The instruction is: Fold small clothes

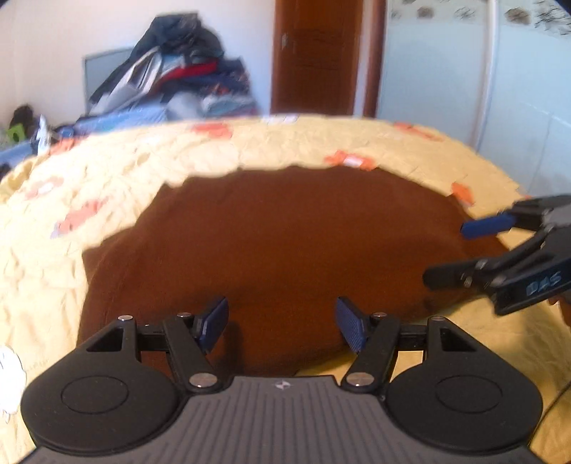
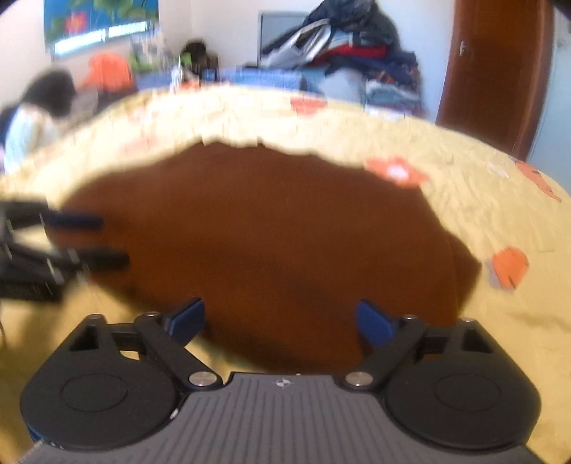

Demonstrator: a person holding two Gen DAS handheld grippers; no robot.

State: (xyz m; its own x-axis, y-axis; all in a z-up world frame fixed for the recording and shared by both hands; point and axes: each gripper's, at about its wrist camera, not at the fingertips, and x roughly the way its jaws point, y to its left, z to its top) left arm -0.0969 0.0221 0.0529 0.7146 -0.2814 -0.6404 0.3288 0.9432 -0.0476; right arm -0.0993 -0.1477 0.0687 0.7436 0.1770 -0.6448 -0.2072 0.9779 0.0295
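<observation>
Count, both views: 1 brown garment [image 1: 285,242] spread flat on the bed. 1 yellow bedspread [image 1: 107,185] with orange flower prints, at least 6 prints visible in the left wrist view, some blurred, exact total unclear. 2 grippers: left gripper [image 1: 282,321] and right gripper [image 2: 280,323], each with 2 fingers carrying 1 blue pad apiece, so 4 pads total. 1 heap of clothes [image 1: 178,71] behind the bed; item count inside it can't be told. 1 brown door [image 1: 317,53]. 1 person [image 2: 32,117] at the far left of the right wrist view, blurred. 1 window [image 2: 100,25] above them.
</observation>
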